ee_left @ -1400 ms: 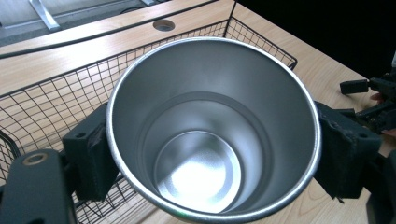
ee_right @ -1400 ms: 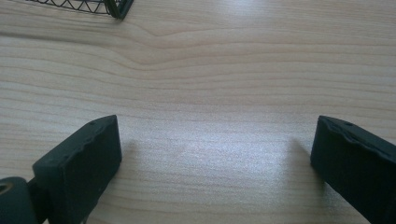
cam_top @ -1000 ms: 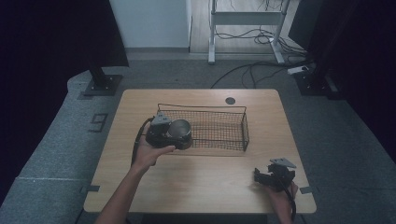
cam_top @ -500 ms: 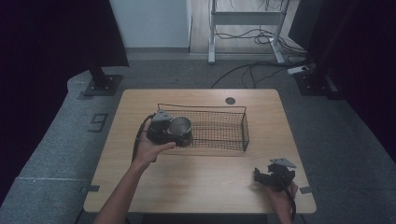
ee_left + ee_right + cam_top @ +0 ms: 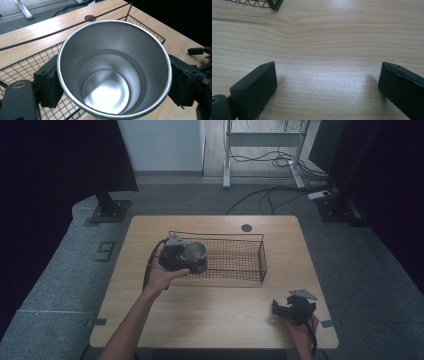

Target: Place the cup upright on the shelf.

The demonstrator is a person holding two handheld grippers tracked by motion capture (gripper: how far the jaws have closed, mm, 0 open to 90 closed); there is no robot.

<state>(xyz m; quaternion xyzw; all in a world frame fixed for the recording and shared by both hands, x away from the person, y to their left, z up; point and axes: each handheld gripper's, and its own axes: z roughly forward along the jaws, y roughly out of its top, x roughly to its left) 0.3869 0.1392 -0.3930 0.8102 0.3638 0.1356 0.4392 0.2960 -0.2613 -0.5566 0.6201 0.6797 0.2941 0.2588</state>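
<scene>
cup (image 5: 113,75) base: cut off by frame edge | basket (image 5: 259,3): only a corner in frame

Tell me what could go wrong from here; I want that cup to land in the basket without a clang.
1. The left gripper pinches the smooth steel cup by its sides only, so it might slip or tilt when moved.
2. The cup hangs at the left end wall of the wire basket; lowered carelessly, its bottom could catch on the wire.
3. The right gripper rests open on the table, apart from the basket, so nothing steadies the basket if it is bumped.
</scene>
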